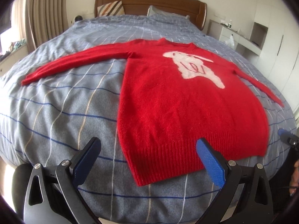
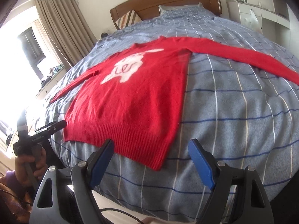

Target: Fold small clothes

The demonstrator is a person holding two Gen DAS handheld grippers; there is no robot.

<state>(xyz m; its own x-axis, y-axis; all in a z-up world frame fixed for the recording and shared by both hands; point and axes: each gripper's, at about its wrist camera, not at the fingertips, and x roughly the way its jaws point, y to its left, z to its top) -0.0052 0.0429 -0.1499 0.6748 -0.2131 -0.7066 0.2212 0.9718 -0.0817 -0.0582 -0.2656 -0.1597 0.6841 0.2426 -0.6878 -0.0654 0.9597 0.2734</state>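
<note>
A red knit sweater (image 1: 177,100) with a white figure on its chest lies flat and face up on the bed, both sleeves spread out sideways. My left gripper (image 1: 148,142) hovers open over the hem's left corner, its right pad above the ribbing and nothing between the jaws. In the right wrist view the same sweater (image 2: 134,97) fills the middle. My right gripper (image 2: 151,145) stands open above the hem's right corner, holding nothing. The left gripper (image 2: 56,126) also shows at the left edge of that view, held by a hand beside the hem.
The bed has a blue-grey checked cover (image 1: 61,112) and a wooden headboard (image 1: 149,1) with pillows. Curtains (image 1: 43,15) and a bright window are on the left. White cabinets (image 1: 261,43) stand on the right, close to the bed's edge.
</note>
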